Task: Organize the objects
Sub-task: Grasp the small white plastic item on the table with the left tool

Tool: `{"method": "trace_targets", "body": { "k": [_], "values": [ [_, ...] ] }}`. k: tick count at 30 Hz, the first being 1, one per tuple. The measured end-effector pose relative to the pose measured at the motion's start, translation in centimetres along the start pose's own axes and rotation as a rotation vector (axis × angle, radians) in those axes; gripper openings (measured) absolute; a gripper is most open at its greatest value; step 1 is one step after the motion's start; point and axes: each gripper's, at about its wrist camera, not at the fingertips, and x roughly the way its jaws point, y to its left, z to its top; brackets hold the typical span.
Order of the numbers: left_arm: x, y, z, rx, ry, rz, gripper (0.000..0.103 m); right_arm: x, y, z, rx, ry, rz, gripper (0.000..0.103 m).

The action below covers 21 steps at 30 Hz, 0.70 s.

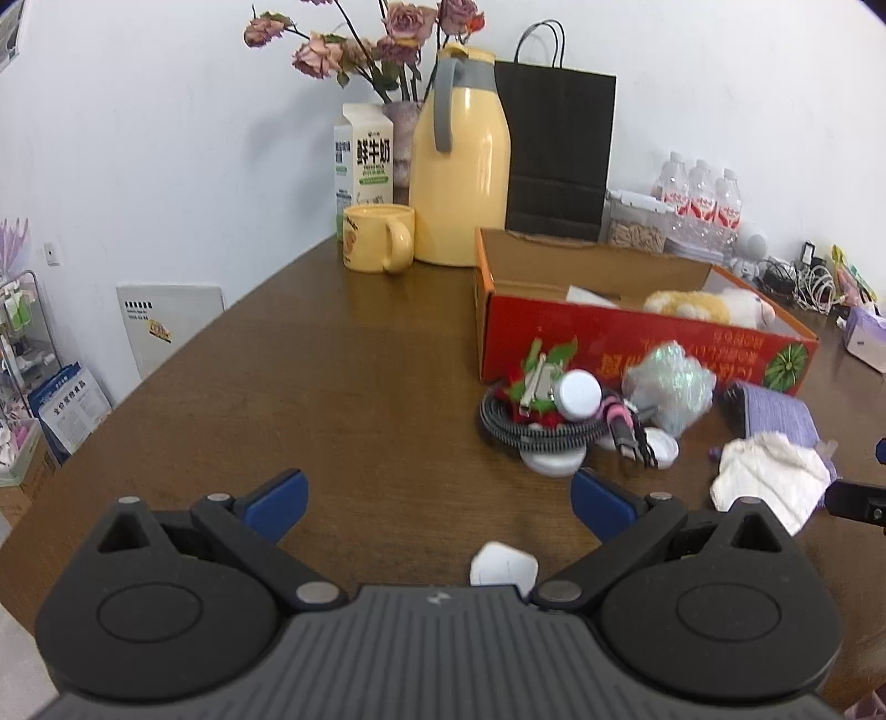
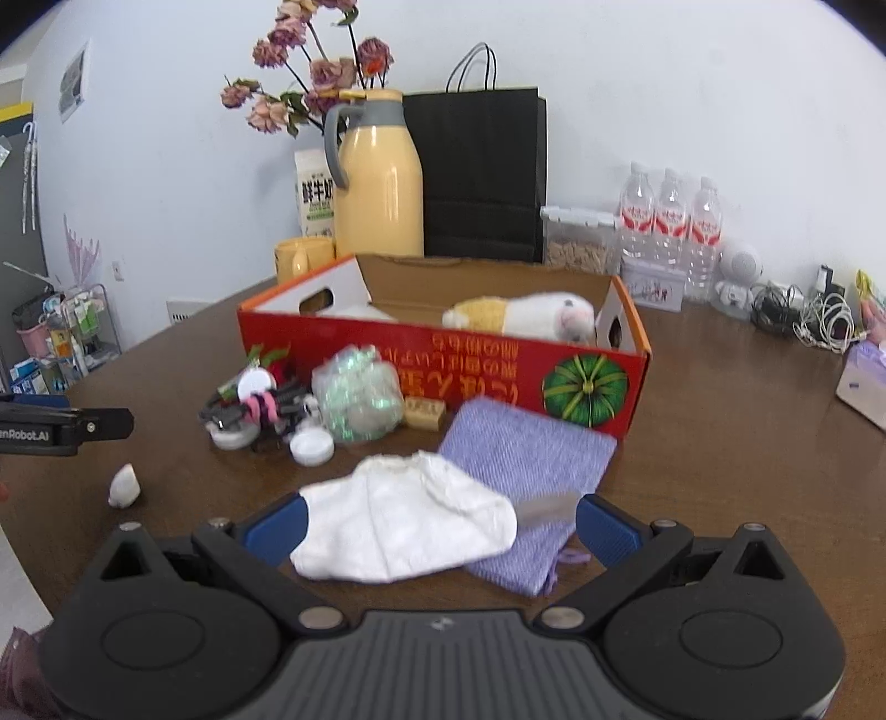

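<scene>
A red cardboard box (image 1: 620, 343) (image 2: 498, 376) stands open on the brown table (image 1: 332, 387) with a plush toy (image 2: 526, 315) inside. In front of it lie a pile of small items (image 1: 554, 410) (image 2: 260, 410), a shiny wrapped bundle (image 2: 357, 401), a purple cloth (image 2: 526, 471) and a white cloth (image 2: 398, 515) (image 1: 769, 476). My right gripper (image 2: 440, 523) is open, its blue pads either side of the white cloth. My left gripper (image 1: 437, 501) is open and empty, with a small white object (image 1: 501, 565) (image 2: 123, 486) below it.
At the back stand a yellow thermos (image 1: 459, 160), a yellow mug (image 1: 379, 238), a milk carton (image 1: 362, 155), a vase of dried roses (image 1: 387, 50), a black paper bag (image 1: 556, 149), a snack container (image 2: 578, 238), water bottles (image 2: 670, 216) and cables (image 2: 819, 321).
</scene>
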Motion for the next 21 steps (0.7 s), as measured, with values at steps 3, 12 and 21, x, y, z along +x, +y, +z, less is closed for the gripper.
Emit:
{"method": "trace_targets", "body": {
  "k": [3,12,21],
  "values": [
    [0.2,-0.1,-0.4,0.004,0.027,0.028,0.103,0.2,-0.1,-0.4,0.007,0.01,-0.001,0.103],
    [1.1,-0.4,-1.8,0.041,0.081,0.054,0.103,0.6,-0.2,-1.0,0.016,0.029,0.006,0.103],
    [1.8,-0.6,-2.3,0.052,0.1,-0.005,0.088,1.1,-0.4,-1.4,0.028,0.039,0.006,0.103]
  ]
}}
